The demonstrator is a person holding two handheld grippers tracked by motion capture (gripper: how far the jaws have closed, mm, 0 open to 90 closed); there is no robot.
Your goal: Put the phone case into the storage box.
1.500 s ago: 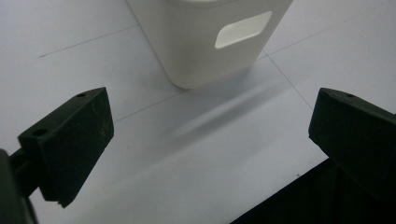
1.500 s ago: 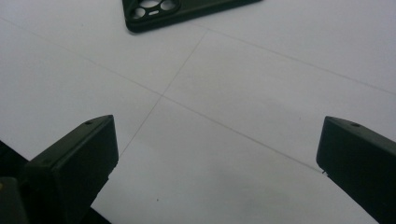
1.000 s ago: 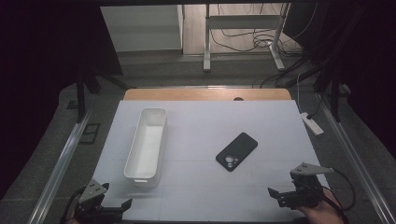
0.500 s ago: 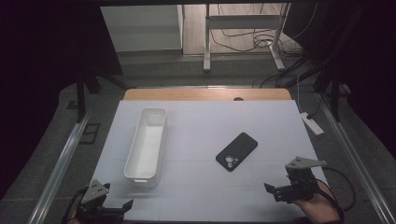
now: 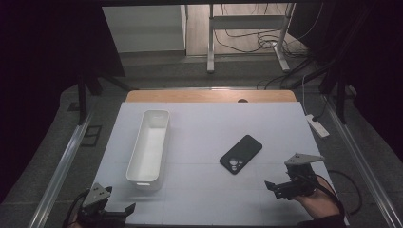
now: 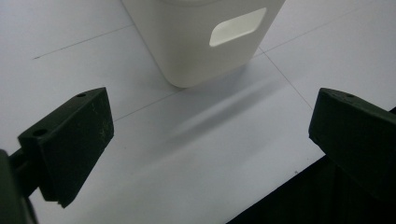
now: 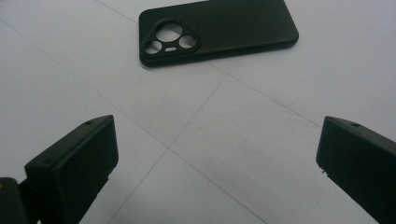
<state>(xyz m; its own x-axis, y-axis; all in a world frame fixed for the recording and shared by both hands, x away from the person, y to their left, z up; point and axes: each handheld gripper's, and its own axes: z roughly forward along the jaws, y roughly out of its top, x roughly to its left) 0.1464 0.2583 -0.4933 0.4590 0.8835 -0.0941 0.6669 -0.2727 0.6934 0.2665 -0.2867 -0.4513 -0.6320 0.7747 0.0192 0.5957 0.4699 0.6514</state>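
- The black phone case is lying flat on the white table, camera cutouts up, right of centre and well apart from the white bin. In the right gripper view the phone case is sitting just ahead of your jaws, its cutout end turned toward them.
- Judging by its look, you are dealing with something light, thin and somewhat flexible, probably with a matte, slightly grippy skin. It is lying low against the table, so a pinch from straight above is likely to slip off.
- Across the short width, near the middle of the long edges, is looking like the best place to take hold, with the jaws coming down low on both sides.
- Your right gripper is hovering at the near right of the table, pointing left toward the case, jaws spread wide and holding nothing. Your hand is sitting behind it at the table's front edge.
- Your left gripper is resting low at the near left corner, jaws likewise wide apart and empty, aimed at the near end of the bin, whose handle slot is facing it.
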